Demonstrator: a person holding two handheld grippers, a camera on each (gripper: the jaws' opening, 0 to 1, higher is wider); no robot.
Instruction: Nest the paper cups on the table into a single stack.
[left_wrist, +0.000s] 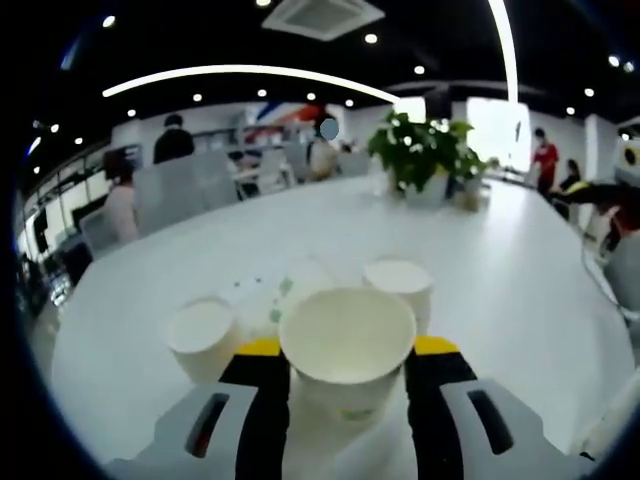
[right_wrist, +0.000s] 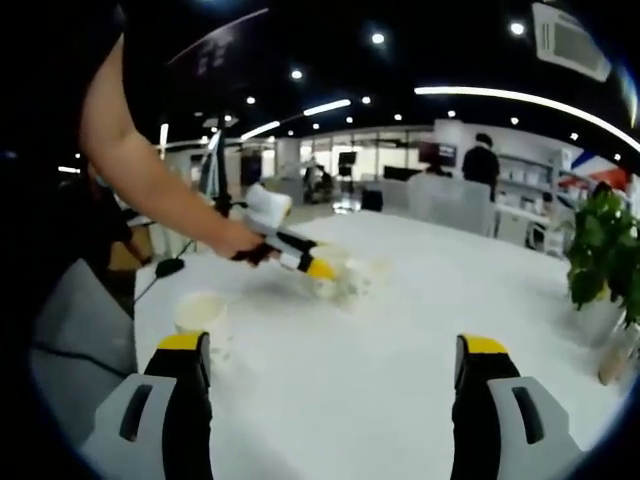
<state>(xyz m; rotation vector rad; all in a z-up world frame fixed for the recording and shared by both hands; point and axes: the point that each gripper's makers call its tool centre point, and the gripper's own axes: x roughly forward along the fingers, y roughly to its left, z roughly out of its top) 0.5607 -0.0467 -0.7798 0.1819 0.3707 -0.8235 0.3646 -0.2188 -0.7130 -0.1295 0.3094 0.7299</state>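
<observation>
In the left gripper view my left gripper (left_wrist: 347, 347) is shut on an upright white paper cup (left_wrist: 347, 385) with green print, its mouth open toward the camera. Just beyond it on the white table (left_wrist: 520, 280) stand two more cups, one to the left (left_wrist: 202, 335) and one to the right (left_wrist: 400, 280). A further cup (left_wrist: 298, 282) with green marks lies between them, blurred. In the right gripper view my right gripper (right_wrist: 332, 350) stands open with nothing between its fingers. Across the table a hand holds the left gripper (right_wrist: 318, 267) at a blurred cluster of cups (right_wrist: 350, 282). A lone cup (right_wrist: 200, 312) stands near my left jaw.
A potted green plant (left_wrist: 425, 150) sits at the table's far end, also seen as the plant (right_wrist: 600, 250) at the right. A person's bare arm (right_wrist: 150, 170) reaches in from the upper left. People and office desks stand beyond the table.
</observation>
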